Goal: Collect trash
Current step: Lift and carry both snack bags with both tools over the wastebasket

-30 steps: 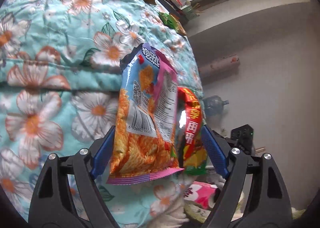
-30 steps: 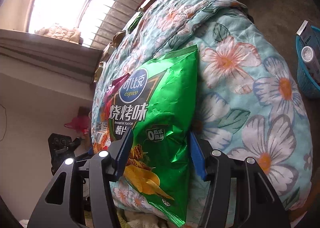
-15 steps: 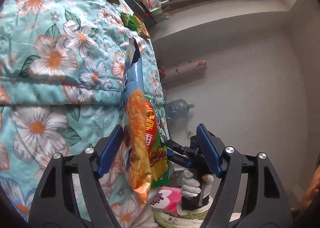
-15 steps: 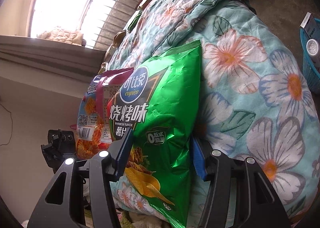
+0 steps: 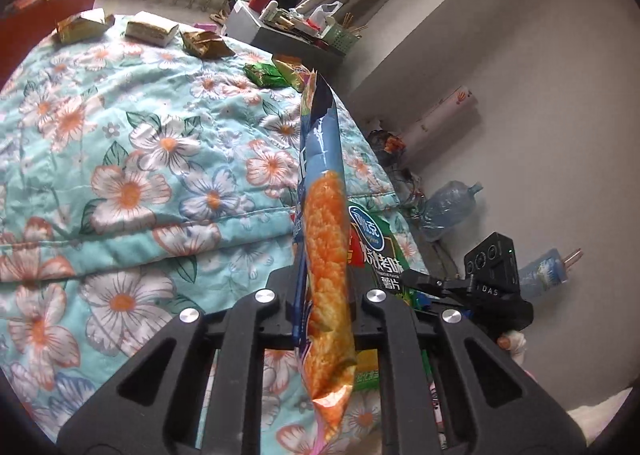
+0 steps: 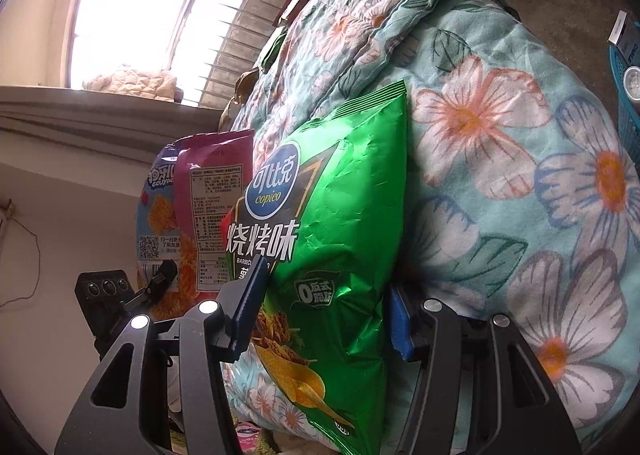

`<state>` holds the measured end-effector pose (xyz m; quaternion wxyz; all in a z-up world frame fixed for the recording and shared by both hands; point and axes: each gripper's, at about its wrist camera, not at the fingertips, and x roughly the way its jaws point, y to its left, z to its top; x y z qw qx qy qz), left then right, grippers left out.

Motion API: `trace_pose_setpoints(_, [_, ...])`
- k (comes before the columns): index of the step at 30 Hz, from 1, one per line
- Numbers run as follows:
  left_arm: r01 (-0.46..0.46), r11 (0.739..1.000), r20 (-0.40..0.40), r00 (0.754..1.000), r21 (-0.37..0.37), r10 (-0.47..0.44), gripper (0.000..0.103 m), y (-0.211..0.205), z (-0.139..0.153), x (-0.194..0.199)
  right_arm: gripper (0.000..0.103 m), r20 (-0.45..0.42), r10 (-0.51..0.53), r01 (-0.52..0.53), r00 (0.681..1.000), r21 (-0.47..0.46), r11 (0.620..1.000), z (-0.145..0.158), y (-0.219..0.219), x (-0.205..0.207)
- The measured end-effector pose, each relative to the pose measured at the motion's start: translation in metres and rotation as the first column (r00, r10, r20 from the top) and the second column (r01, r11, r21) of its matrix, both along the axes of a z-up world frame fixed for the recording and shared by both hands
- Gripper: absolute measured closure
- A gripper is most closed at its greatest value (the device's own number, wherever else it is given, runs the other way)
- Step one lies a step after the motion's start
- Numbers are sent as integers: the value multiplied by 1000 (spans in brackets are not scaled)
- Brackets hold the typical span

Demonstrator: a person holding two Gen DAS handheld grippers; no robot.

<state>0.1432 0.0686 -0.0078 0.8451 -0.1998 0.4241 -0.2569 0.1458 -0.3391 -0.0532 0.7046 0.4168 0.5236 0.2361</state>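
Left claw (image 5: 322, 307), earlier open around the orange snack bag (image 5: 326, 287), is closing, pinching it edge-on, raised toward twelve o'clock.

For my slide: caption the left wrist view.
Left tool closing on an orange snack bag above the floral quilt.

The quilt (image 5: 120, 159) is light turquoise with white and orange flowers and dark green leaves. The snack bag (image 5: 324, 239) is orange and blue with a pink side. The chip bag (image 6: 344, 239) is shiny green with a blue round logo.
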Motion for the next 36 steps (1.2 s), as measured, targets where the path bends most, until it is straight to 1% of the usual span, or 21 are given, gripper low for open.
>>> trace_pose_setpoints(3, [-16, 992, 34, 999, 123, 12, 94, -12, 7, -6, 61, 4, -14, 14, 1000, 16, 1000, 2, 0, -2])
trace_pose_setpoints(5, [-31, 980, 60, 998, 196, 19, 97, -18, 10, -11, 67, 11, -21, 21, 1000, 23, 1000, 5, 3, -3])
trace_pose_setpoints(10, [-72, 947, 122, 992, 312, 35, 99, -31, 15, -17, 79, 32, -36, 34, 999, 50, 998, 14, 1, -8])
trace_pose_setpoints(12, [-88, 935, 141, 989, 344, 41, 100, -37, 17, -19, 83, 48, -43, 40, 998, 61, 997, 20, 0, -10])
trace_pose_setpoints(15, [-105, 920, 165, 985, 377, 45, 100, -42, 22, -24, 89, 71, -55, 49, 996, 84, 995, 28, -4, -14])
trace_pose_setpoints(16, [-112, 915, 175, 984, 387, 47, 100, -44, 23, -25, 94, 76, -59, 52, 995, 91, 994, 30, -5, -15])
trace_pose_setpoints(23, [-137, 891, 225, 973, 434, 40, 101, -53, 33, -33, 95, 111, -93, 78, 989, 125, 989, 42, -22, -22])
trace_pose_setpoints(32, [-149, 879, 272, 962, 452, 23, 101, -65, 47, -43, 95, 156, -134, 110, 979, 150, 982, 55, -50, -38])
trace_pose_setpoints(36, [-160, 867, 298, 955, 473, 13, 101, -70, 52, -46, 95, 173, -150, 123, 973, 161, 979, 56, -62, -45])
